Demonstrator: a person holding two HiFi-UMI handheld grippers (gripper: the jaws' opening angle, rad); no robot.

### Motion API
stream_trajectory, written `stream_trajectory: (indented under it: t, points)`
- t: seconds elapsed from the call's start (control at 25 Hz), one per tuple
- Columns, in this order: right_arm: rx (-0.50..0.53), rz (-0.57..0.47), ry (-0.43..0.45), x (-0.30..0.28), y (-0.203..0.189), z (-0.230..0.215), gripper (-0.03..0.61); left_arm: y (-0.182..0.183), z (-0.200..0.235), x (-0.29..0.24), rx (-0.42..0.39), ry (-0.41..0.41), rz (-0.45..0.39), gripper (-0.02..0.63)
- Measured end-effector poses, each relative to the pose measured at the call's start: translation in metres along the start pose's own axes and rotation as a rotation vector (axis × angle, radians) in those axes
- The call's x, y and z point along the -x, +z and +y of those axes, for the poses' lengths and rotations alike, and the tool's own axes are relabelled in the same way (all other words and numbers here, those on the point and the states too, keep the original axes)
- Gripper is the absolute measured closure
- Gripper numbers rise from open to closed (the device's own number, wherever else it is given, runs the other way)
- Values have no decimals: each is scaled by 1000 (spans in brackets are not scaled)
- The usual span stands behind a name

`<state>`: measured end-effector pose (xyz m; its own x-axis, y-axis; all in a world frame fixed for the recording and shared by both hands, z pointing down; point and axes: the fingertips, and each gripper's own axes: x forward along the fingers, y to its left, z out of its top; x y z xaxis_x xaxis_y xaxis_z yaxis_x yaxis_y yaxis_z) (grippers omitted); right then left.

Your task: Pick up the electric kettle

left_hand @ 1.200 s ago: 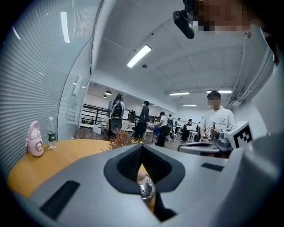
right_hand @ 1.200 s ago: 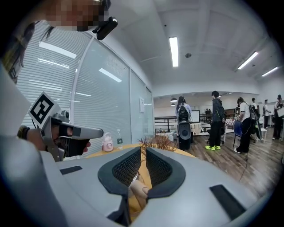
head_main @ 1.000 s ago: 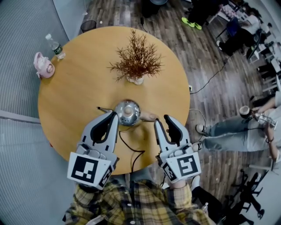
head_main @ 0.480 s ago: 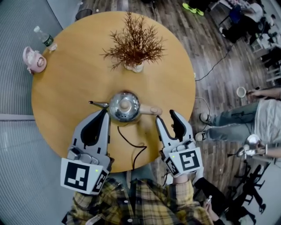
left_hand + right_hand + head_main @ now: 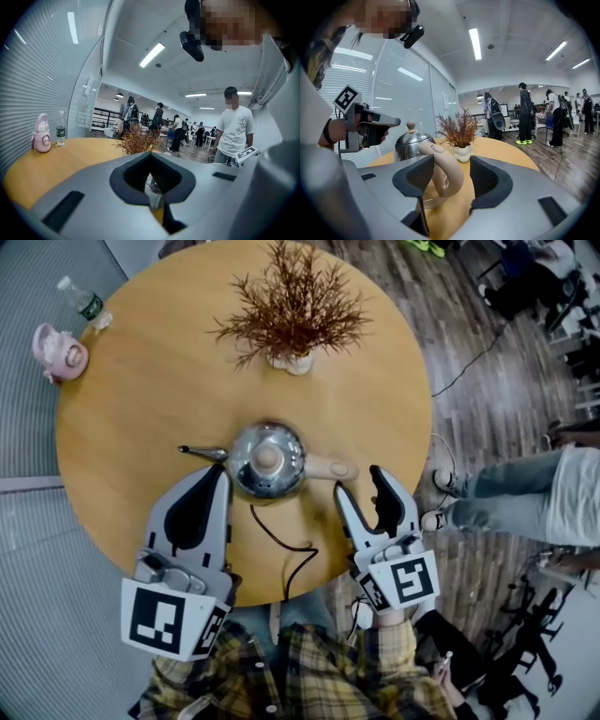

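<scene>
R tool [image 5: 361, 486] is opening wide round the handle [image 5: 440, 164] of the electric kettle [image 5: 267, 460], not squeezing yet, ready to grab; L tool [image 5: 218, 480] narrow, empty, beside it

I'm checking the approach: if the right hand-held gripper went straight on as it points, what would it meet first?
Probably the beige handle of the electric kettle, lined up between the opening jaws of the right hand-held gripper, pads not touching it. How far ahead is unclear.

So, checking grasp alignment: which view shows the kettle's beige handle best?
Right gripper view: curved beige handle, large between the opening jaws of the right tool. Head view shows it small from above; left gripper view, nothing.
</scene>
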<state>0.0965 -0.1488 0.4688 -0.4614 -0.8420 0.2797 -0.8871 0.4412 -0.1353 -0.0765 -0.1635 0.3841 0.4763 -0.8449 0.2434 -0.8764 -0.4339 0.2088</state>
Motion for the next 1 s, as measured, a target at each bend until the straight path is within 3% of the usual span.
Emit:
stream_trajectory:
  t: [0.44,1.0]
  points:
    - [-9,26,-13,-24,-29,-6,331,-20,7,-7,16,10,30,612]
    - [28,-13,-91,-52,-32,-19,337,-27,12,-12,26,29,34,612]
